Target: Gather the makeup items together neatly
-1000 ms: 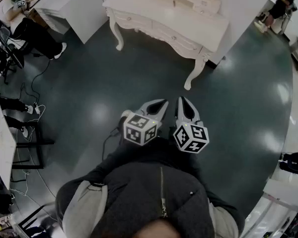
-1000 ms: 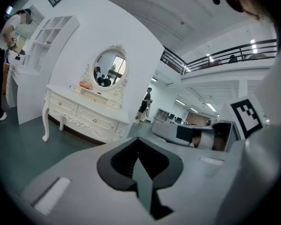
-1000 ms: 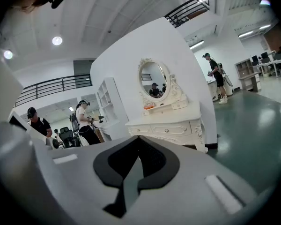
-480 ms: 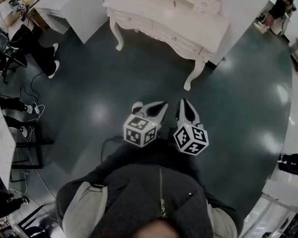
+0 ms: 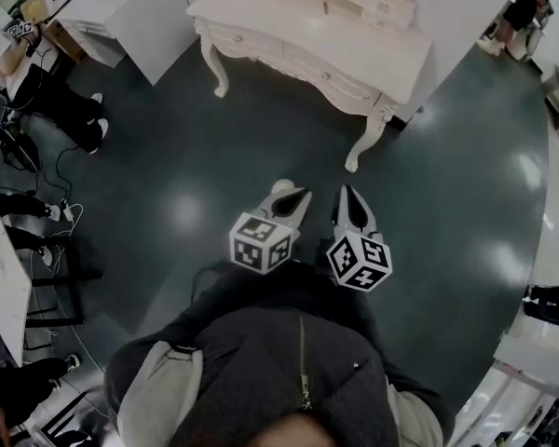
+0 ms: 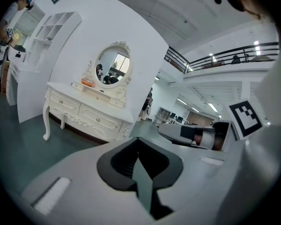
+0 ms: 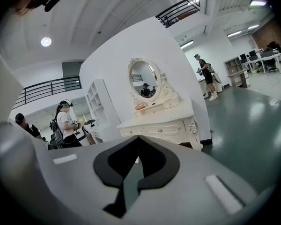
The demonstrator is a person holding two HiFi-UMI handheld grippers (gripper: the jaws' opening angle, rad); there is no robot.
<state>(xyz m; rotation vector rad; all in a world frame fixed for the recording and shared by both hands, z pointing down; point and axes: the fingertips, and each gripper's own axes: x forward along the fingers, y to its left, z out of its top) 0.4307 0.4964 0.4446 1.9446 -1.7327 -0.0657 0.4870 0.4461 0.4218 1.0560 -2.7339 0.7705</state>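
Two grippers are held side by side just ahead of the person's dark zipped jacket, and both are pointed toward a white dressing table. The left gripper is seen with its jaws pressed together at the tips, and nothing is caught between them. The right gripper is likewise fully closed and empty. In the head view the two sets of jaw tips are set near each other but apart.

A stretch of glossy dark green floor is seen between the grippers and the table, so the table is well apart from both. The table is placed against a white curved wall. An oval mirror is mounted on a raised shelf at the back of the tabletop. The makeup items are found on that shelf, below the mirror: an orange item and a few smaller pieces beside it, which are too small to be identified.

A person wearing a headset is seen to the left of the table in the right gripper view. Another person is seen standing farther off to the right of the wall.
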